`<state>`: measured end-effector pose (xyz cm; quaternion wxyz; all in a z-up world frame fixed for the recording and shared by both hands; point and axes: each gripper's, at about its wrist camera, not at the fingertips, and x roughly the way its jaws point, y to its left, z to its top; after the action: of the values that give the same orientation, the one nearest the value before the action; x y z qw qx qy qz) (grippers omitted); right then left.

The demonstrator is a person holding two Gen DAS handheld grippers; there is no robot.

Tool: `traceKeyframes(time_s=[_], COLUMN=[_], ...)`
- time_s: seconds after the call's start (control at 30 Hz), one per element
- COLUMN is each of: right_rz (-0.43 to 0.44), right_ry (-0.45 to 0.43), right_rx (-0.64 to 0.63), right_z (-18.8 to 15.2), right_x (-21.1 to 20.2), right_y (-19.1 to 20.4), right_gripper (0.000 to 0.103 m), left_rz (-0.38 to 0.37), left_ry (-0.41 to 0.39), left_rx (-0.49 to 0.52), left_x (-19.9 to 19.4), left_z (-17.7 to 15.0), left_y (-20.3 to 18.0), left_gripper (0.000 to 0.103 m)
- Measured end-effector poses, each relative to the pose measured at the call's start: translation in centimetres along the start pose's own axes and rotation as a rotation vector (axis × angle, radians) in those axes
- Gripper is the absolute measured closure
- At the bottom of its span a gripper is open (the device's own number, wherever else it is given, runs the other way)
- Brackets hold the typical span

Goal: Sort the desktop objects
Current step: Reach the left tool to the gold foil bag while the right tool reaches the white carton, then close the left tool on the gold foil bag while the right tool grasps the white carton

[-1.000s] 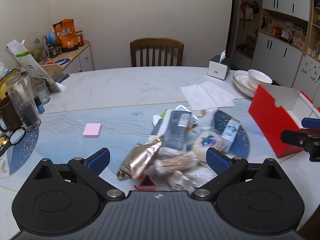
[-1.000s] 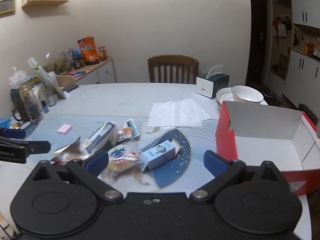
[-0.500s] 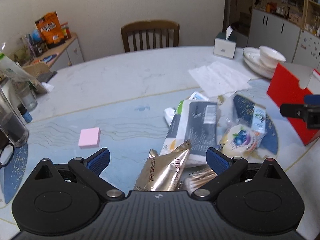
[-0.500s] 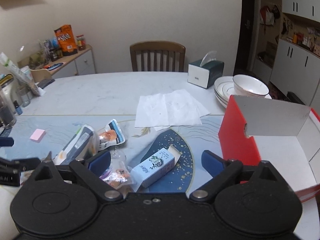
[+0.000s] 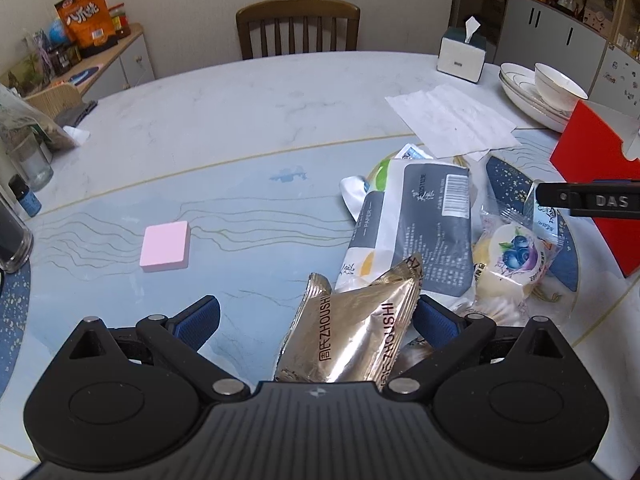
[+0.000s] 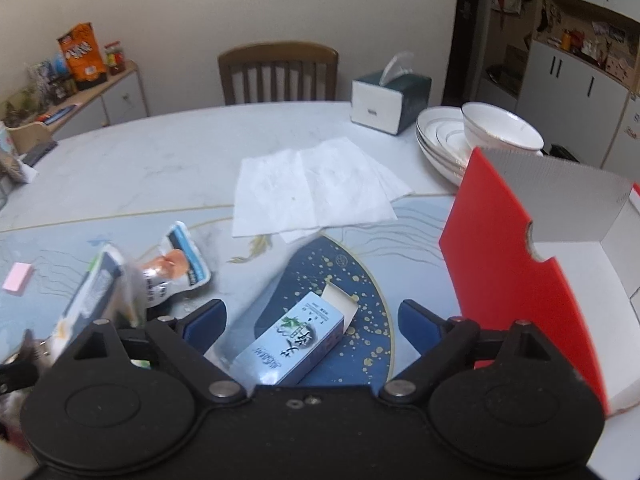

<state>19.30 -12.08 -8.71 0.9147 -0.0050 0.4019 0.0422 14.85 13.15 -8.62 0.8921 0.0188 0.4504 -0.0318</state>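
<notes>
here the bench (image 5: 240,120) is a pale marble-look top with a blue band of gold lines and speckled dark-blue fans, standing in a room with cream walls. taking the wooden chair (image 5: 298,26) at its far edge as landmark: left of the chair a low sideboard (image 5: 116,60) carries an orange snack bag (image 5: 82,14) and jars; right of it sit a tissue box (image 5: 460,54), then stacked white plates with a bowl (image 6: 500,130), with white cupboards (image 5: 560,44) behind. in front of the chair, unfolded paper napkins (image 6: 312,188) lie flat. nearer than those is the pile of packets: a grey-and-white paper pack (image 5: 416,232), a blueberry pastry (image 5: 510,260) and a pouch (image 6: 176,272). a pink sticky pad (image 5: 165,245) lies well left of the pile. the red box (image 6: 496,268), white inside, stands open to the right of the napkins.

the left gripper (image 5: 316,320) has its jaws wide apart, a gold foil packet (image 5: 352,340) lying between them, its edge by the right pad; it is not clamped. the right gripper (image 6: 312,322) also has its jaws spread wide, over a light-blue carton (image 6: 292,344) with an open flap, gripping nothing.
</notes>
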Motion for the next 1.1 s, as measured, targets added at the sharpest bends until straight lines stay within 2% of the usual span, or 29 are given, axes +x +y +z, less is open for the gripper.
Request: traceKeyframes(time_s=[0.2, 0.47, 0.53, 0.63, 0.67, 0.8, 0.87, 0.97, 1.1], right_rz=[-0.041, -0.043, -0.039, -0.043, -0.044, -0.058, -0.061, -0.066, -0.064], right_ry=[0.062, 0.129, 0.144, 0.159, 0.163, 0.164, 0.167, 0.172, 0.174], right_rx=[0.043, 0.08, 0.09, 0.102, 0.108, 0.108, 0.106, 0.101, 0.112], right_z=[0.3, 0.1, 0.1, 0.0, 0.0, 0.0, 0.0, 0.1, -0.1], right_x=[2.7, 4.2, 4.5, 4.9, 4.9, 4.8, 4.7, 4.4, 3.7], right_y=[-0.1, -0.2, -0.1, -0.1, -0.1, 0.0, 0.0, -0.1, -0.5], right_gripper=[0.015, 0.023, 0.027, 0.032, 0.033, 0.04, 0.05, 0.061, 0.067], left_rz=[-0.018, -0.066, -0.083, -0.097, -0.106, -0.127, -0.143, -0.151, -0.161], left_ry=[0.043, 0.075, 0.081, 0.082, 0.081, 0.09, 0.091, 0.088, 0.082], left_rx=[-0.02, -0.066, -0.071, -0.075, -0.078, -0.085, -0.091, -0.094, -0.098], left_x=[1.1, 1.9, 2.0, 2.0, 2.0, 2.0, 2.0, 1.9, 1.8], left_z=[0.1, 0.3, 0.3, 0.3, 0.3, 0.3, 0.2, 0.2, 0.2], left_y=[0.5, 1.5, 1.6, 1.8, 1.9, 2.0, 2.1, 2.1, 2.4], left_gripper=[0.0, 0.002, 0.009, 0.012, 0.019, 0.031, 0.044, 0.048, 0.051])
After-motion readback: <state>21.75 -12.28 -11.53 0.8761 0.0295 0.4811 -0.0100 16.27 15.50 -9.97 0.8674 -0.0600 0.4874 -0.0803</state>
